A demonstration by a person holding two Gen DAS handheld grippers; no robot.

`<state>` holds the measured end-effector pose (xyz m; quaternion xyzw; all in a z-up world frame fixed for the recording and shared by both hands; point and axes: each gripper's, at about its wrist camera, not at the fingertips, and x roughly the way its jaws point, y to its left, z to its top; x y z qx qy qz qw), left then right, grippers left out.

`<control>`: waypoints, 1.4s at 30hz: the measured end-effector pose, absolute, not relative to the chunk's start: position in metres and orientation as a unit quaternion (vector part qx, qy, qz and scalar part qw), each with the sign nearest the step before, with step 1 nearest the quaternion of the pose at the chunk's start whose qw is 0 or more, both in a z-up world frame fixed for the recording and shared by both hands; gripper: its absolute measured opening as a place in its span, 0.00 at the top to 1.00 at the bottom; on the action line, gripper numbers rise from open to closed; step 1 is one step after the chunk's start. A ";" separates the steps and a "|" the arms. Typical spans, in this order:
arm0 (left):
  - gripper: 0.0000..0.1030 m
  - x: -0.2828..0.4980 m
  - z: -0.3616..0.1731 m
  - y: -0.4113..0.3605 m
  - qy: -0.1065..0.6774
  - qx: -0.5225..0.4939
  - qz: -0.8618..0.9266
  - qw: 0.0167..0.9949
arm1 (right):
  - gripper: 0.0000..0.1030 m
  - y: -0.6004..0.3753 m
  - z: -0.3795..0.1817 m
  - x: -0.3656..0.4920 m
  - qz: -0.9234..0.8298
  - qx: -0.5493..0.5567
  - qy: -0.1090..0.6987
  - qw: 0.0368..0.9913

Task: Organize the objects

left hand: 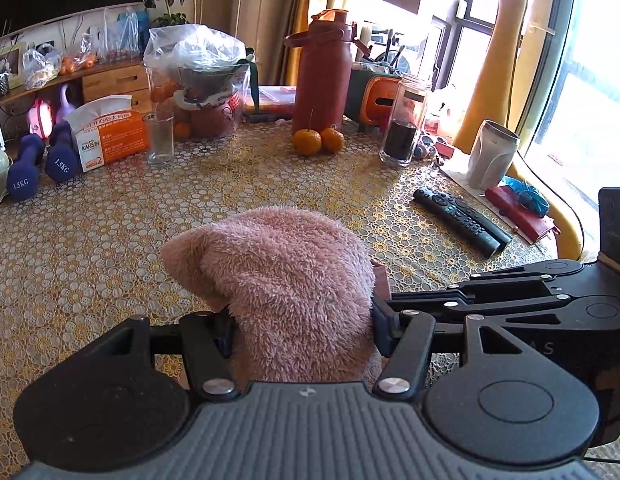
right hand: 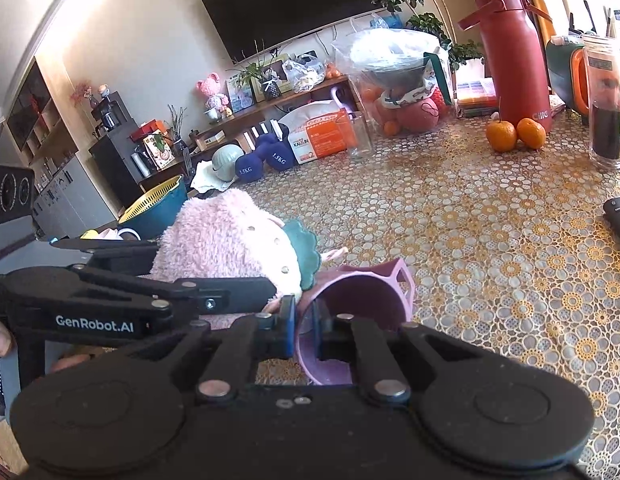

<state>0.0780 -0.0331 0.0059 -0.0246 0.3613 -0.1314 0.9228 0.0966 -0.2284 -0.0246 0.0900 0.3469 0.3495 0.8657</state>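
Observation:
My left gripper [left hand: 303, 324] is shut on a fluffy pink plush toy [left hand: 285, 280], which fills the gap between its fingers and hides the table ahead. The same toy [right hand: 225, 240] shows in the right wrist view, with a teal collar, held by the left gripper's black arm [right hand: 129, 292]. My right gripper [right hand: 303, 320] is shut on the rim of a purple plastic cup [right hand: 362, 300] that lies tilted on the patterned tablecloth [right hand: 490, 248], right beside the toy. The right gripper's arm [left hand: 510, 292] reaches in from the right in the left wrist view.
On the table: a black remote [left hand: 462, 220], two oranges [left hand: 318, 140], a red thermos [left hand: 322, 72], a glass jar [left hand: 406, 120], an empty glass [left hand: 161, 138], a tissue pack [left hand: 109, 136], blue dumbbells [left hand: 41, 164], a bagged bowl [left hand: 197, 80], a white cup [left hand: 492, 154].

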 end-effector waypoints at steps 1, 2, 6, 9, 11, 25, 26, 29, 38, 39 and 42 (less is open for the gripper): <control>0.41 0.080 0.004 -0.031 0.363 -0.024 -0.127 0.923 | 0.92 -0.229 -0.025 0.097 0.349 0.091 0.347 0.866; 0.40 0.082 0.003 -0.030 0.365 -0.023 -0.123 0.923 | 0.92 -0.229 -0.025 0.097 0.349 0.092 0.347 0.866; 0.40 0.089 -0.004 -0.020 0.370 -0.020 -0.104 0.923 | 0.92 -0.230 -0.025 0.098 0.349 0.094 0.348 0.865; 0.40 0.095 -0.010 -0.010 0.377 -0.020 -0.084 0.922 | 0.90 -0.230 -0.025 0.098 0.353 0.097 0.349 0.863; 0.40 0.099 -0.013 -0.005 0.380 -0.017 -0.071 0.922 | 0.89 -0.230 -0.024 0.098 0.356 0.092 0.349 0.862; 0.41 0.112 -0.028 -0.004 0.393 0.012 -0.048 0.918 | 0.83 -0.226 -0.037 0.082 0.369 0.019 0.351 0.860; 0.41 0.112 -0.028 -0.004 0.393 0.015 -0.048 0.918 | 0.83 -0.225 -0.039 0.080 0.372 0.010 0.350 0.860; 0.41 0.111 -0.030 -0.004 0.394 0.023 -0.042 0.918 | 0.82 -0.223 -0.045 0.069 0.382 -0.013 0.348 0.856; 0.41 0.091 -0.014 -0.004 0.372 0.016 -0.046 0.927 | 0.94 -0.208 -0.058 0.051 0.373 -0.096 0.319 0.866; 0.41 0.087 -0.009 -0.005 0.368 0.012 -0.053 0.928 | 0.97 -0.208 -0.058 0.051 0.376 -0.092 0.317 0.866; 0.41 0.079 0.002 -0.013 0.353 0.015 -0.081 0.932 | 0.97 -0.213 -0.056 0.053 0.373 -0.068 0.313 0.871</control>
